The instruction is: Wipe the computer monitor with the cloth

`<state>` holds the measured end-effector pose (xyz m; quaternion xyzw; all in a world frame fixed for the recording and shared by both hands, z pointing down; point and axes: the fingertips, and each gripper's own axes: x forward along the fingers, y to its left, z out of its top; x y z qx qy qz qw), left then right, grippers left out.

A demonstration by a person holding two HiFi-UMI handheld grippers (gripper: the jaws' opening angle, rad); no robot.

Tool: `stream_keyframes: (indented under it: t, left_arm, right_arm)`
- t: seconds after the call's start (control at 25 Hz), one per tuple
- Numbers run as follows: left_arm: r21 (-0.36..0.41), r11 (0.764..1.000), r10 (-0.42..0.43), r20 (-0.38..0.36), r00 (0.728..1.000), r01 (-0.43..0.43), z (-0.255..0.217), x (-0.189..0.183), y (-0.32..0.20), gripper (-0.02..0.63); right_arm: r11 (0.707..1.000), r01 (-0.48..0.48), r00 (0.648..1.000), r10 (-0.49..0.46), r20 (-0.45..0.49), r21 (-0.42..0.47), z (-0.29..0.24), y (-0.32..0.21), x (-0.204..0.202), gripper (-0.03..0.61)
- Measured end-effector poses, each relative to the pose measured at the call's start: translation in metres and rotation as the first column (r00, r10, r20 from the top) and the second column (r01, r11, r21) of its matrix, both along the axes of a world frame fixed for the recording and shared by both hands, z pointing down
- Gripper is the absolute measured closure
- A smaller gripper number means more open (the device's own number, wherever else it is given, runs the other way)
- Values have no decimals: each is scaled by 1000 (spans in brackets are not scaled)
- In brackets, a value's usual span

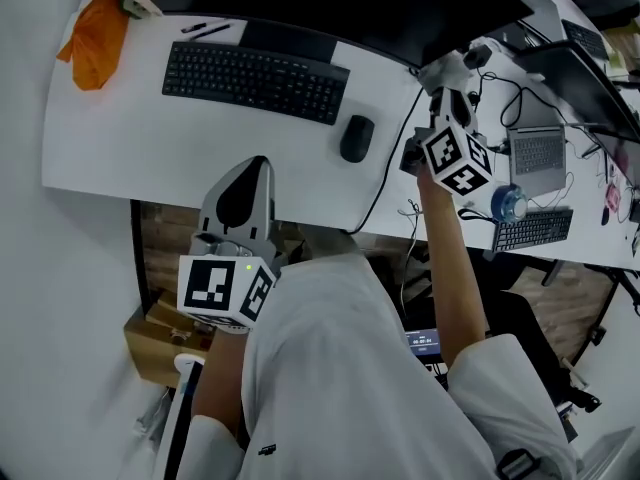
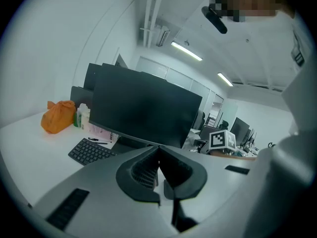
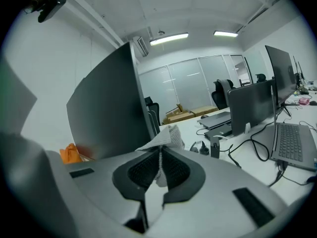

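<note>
The grey left gripper [image 2: 158, 151] hangs short of the white desk [image 1: 110, 128], fingers together on nothing. Beside the black flat monitor's [image 3: 106, 110] right edge, the right gripper [image 3: 159, 155] has its fingers clamped on the crumpled white cloth [image 3: 167, 135]. Best to press it flat and sweep in overlapping strokes.

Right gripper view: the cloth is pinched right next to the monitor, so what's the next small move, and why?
Probably ease the right tongs leftward until the cloth presses flat on the monitor screen. The tongs are shut on the cloth, which sits beside the screen's near edge, and no contact with the dark surface is evident.
</note>
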<state>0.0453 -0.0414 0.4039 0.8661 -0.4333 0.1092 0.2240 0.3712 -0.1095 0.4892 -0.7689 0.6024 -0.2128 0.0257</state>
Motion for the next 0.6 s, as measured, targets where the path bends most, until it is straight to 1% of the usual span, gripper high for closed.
stream_keyframes:
  t: [0.16, 0.32, 0.48, 0.6]
  left_arm:
    - [-5, 1000, 11, 6, 1000, -11, 3, 4, -2, 595]
    - [-11, 1000, 20, 13, 1000, -20, 6, 5, -2, 595]
    - [-15, 1000, 20, 22, 1000, -19, 6, 2, -2, 595]
    - [-1, 1000, 17, 18, 1000, -17, 0, -1, -6, 595]
  right_arm:
    - [999, -12, 999, 14, 46, -45, 30, -9, 8, 560]
    - [997, 32, 995, -25, 100, -67, 51, -22, 6, 560]
    - [998, 65, 982, -60, 182, -22, 41, -32, 2, 560]
    - [996, 83, 978, -89, 188, 35, 17, -34, 1, 560]
